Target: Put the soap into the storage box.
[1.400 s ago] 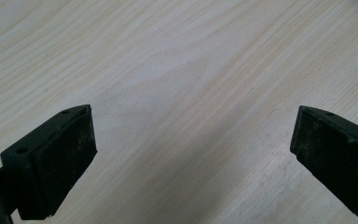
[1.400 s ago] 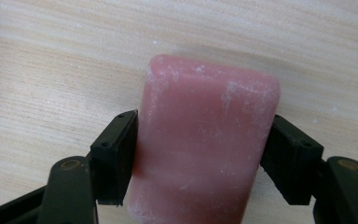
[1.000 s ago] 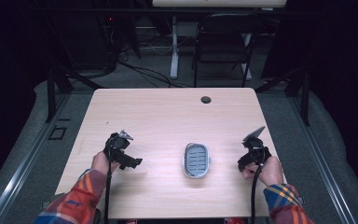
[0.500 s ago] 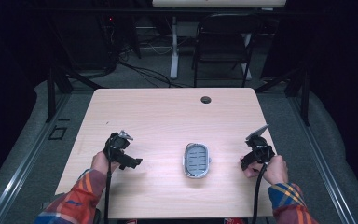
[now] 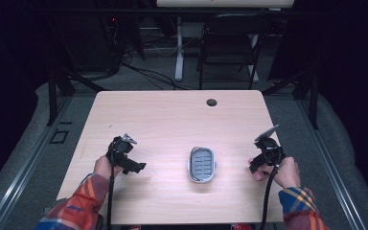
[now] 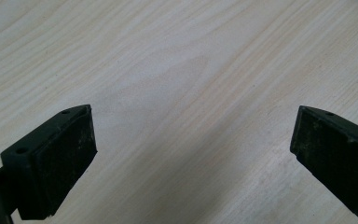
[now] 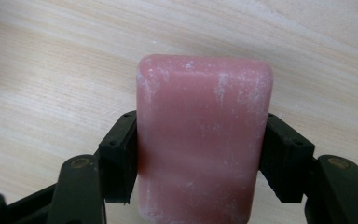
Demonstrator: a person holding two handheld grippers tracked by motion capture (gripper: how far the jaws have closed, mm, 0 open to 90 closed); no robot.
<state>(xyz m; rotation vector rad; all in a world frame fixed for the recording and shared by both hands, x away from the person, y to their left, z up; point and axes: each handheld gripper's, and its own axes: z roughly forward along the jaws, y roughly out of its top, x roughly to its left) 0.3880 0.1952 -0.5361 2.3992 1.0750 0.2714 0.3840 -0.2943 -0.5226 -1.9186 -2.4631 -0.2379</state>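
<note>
A pink bar of soap, rounded at its corners and dusted with pale scuffs, sits clamped between the two black jaws of the right gripper, which press on its long sides about halfway along, so the far half of the bar juts out past them over the wood. That side-on pinch looks chosen to keep the bar's broad face free, a hold that would let it be laid flat rather than dropped on edge. In the high view the right gripper is held by the person's right hand near the table's right edge, low over the surface; whether the soap touches the wood cannot be told. Well to its left, near the middle of the front half of the table, lies an oval grey soap dish with a slotted floor, empty and lengthwise to the person, and it seems the likely place for the bar. Farther left, the left gripper hovers in the left hand with its jaws spread wide on nothing; its own view looks between them at bare pale wood. It appears to be waiting clear of the dish. A small dark round hole marks the table's far side, and plaid sleeves enter from the near edge.
</note>
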